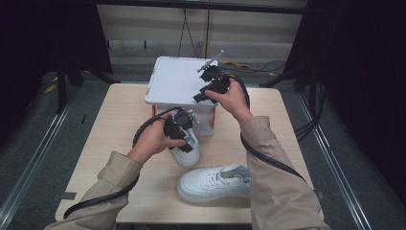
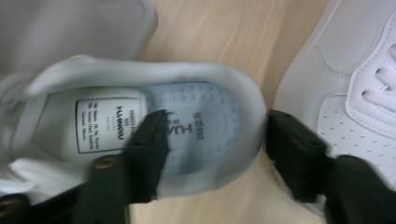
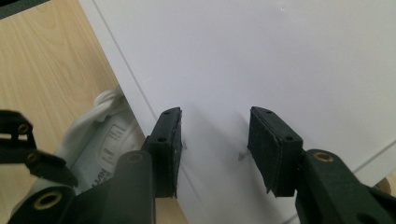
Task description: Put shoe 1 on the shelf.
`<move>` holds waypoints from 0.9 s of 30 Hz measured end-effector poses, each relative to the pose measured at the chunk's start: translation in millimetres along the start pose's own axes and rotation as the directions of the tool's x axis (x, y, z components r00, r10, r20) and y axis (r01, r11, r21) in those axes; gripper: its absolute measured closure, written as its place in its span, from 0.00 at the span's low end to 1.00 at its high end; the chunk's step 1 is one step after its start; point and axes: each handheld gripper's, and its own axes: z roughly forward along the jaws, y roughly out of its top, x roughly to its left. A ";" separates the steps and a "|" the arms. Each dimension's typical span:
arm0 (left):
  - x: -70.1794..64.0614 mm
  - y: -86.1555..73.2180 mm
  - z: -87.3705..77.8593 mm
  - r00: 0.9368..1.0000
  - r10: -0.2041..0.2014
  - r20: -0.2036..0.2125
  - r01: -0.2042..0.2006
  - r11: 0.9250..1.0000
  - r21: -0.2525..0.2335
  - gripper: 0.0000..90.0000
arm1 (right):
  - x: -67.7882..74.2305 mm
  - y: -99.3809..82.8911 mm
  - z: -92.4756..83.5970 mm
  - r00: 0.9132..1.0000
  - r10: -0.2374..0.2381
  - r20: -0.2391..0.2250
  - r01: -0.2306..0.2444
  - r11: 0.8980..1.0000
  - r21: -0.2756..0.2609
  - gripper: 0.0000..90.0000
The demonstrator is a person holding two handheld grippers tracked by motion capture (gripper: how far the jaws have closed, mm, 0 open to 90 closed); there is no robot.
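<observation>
Shoe (image 2: 140, 116): on table (image 1: 119, 120) beside box (image 1: 177, 79), heel toward left gripper (image 2: 212, 140) | jaws released, astride heel rim, not pressing | right gripper (image 3: 215, 140): spread, empty, over box lid | second shoe (image 1: 215, 184): nearer.

Two white sneakers (image 1: 186, 149) (image 1: 214, 183), one white box (image 1: 179, 81), one table (image 1: 112, 124)

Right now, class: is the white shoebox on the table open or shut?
Shut. The white lid lies flat across the shoebox, and the right gripper hovers over it with open fingers.
</observation>
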 end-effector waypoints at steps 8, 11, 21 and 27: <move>-1.4 -10.0 -8.2 0.995 -0.091 -0.046 0.090 0.996 -0.030 0.41 | 1.6 0.0 -0.1 1.000 0.001 0.010 -0.001 1.000 0.002 0.60; 1.1 -15.3 -16.8 0.988 -0.142 -0.052 0.140 0.989 -0.041 0.42 | 1.2 0.3 -0.1 1.000 0.007 0.004 -0.007 1.000 0.005 0.60; 14.4 -27.2 -9.2 0.937 -0.332 -0.109 0.330 0.943 -0.035 0.39 | 1.9 1.8 1.1 1.000 0.002 0.007 -0.002 1.000 0.006 0.59; 23.7 -33.0 3.9 0.909 -0.399 -0.117 0.399 0.916 -0.026 0.49 | 1.9 1.8 1.4 1.000 0.001 0.006 -0.001 1.000 0.004 0.59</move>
